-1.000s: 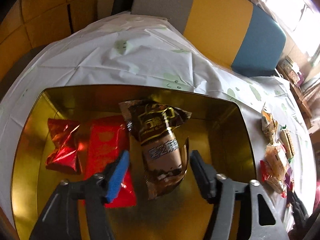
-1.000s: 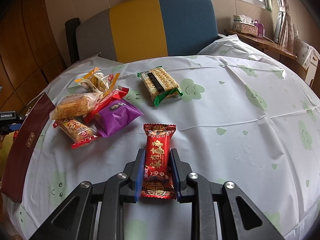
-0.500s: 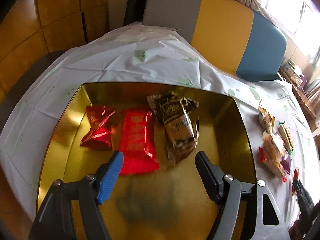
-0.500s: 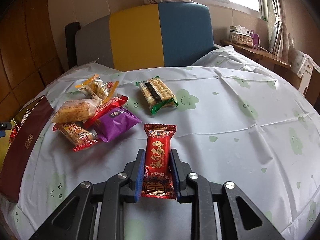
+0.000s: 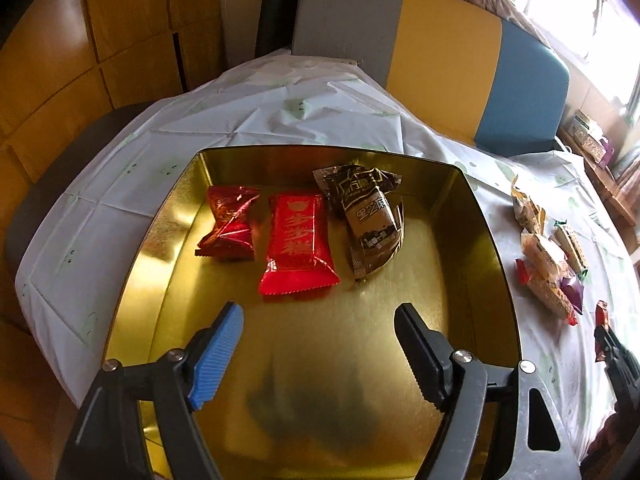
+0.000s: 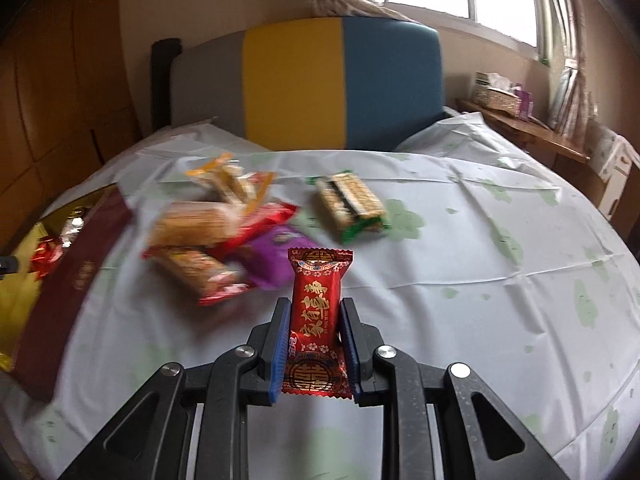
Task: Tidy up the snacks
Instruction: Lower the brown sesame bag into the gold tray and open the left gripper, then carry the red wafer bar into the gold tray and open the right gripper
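In the left wrist view a gold tin box holds a dark red foil snack, a bright red packet and a brown packet. My left gripper is open and empty, raised above the box's near half. My right gripper is shut on a red and gold snack packet, held above the tablecloth. A pile of loose snacks lies ahead of it to the left, also showing in the left wrist view. A green cracker pack lies beyond.
The round table has a white cloth. The box's dark red lid lies between the box and the pile. A grey, yellow and blue sofa back stands behind the table. A wooden shelf is at far right.
My left gripper has drawn back and up from the brown packet, which stays in the box. My right gripper has lifted the red packet off the cloth and moved toward the pile.
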